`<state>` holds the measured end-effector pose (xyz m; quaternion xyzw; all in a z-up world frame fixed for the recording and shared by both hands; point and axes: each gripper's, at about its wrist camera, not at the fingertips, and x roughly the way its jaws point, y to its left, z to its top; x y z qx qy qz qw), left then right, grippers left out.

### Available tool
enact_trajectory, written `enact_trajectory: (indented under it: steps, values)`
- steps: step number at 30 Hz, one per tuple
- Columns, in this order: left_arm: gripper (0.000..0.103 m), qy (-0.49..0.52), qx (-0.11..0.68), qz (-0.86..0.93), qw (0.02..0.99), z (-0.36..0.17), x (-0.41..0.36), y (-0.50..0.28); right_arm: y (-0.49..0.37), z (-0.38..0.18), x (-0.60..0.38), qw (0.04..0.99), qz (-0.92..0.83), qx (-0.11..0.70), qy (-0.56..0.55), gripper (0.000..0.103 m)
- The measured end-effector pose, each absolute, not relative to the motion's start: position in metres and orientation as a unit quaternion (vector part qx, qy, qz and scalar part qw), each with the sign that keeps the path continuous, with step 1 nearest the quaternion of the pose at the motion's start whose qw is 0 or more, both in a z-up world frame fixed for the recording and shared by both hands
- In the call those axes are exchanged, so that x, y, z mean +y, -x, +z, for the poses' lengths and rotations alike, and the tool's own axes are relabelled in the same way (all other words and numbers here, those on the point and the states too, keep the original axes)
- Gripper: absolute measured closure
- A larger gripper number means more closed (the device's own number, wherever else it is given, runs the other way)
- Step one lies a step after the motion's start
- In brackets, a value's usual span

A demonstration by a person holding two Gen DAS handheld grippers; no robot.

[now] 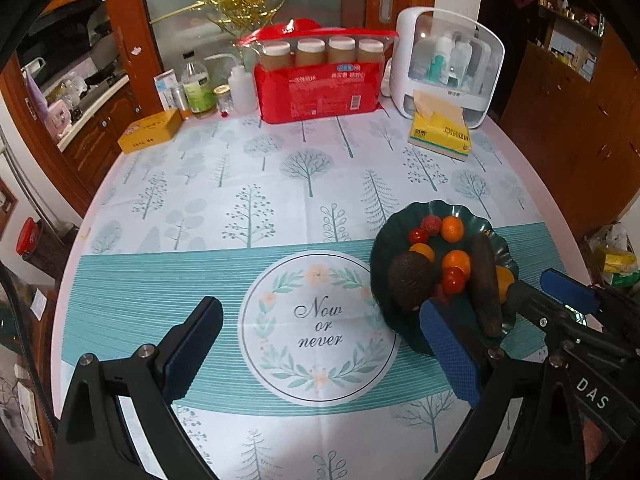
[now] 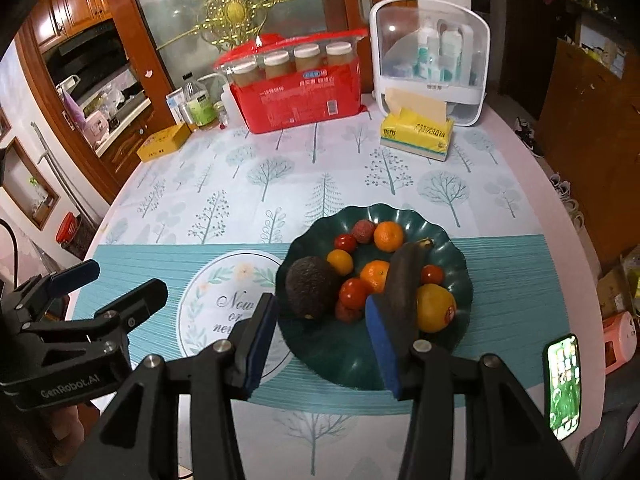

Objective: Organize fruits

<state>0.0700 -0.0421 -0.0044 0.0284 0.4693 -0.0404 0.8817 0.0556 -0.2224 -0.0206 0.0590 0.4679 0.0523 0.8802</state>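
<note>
where fruit piles—glossy scalloped plate [image 2: 452, 240], pebbled avocado [image 2: 310, 294]

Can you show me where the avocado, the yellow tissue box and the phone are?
avocado [image 2: 311, 293]: right wrist view, middle of its dark bumpy skin.
yellow tissue box [image 2: 416, 136]: right wrist view, its yellow front face.
phone [image 2: 563, 386]: right wrist view, middle of its lit screen.

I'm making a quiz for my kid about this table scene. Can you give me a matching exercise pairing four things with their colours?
Things:
1. plate
2. avocado
3. tissue pack
4. paper cup pack

Colours:
A. yellow
B. red
C. dark green
D. dark brown

Pairs: 1-C, 2-D, 3-A, 4-B
</note>
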Motion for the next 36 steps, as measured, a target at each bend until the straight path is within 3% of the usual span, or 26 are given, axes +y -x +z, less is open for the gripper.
enact_trajectory:
  steps: [8,36]
  values:
    - [0.005,-0.027,0.460,-0.031,0.887,0.003,-0.035,-0.059,-0.043,-0.006,-0.213,0.889,0.038,0.453,-0.063,0.051]
    - [0.005,-0.013,0.456,-0.016,0.890,0.008,-0.023,-0.050,-0.031,0.009,-0.192,0.897,0.035,0.439,-0.042,0.051]
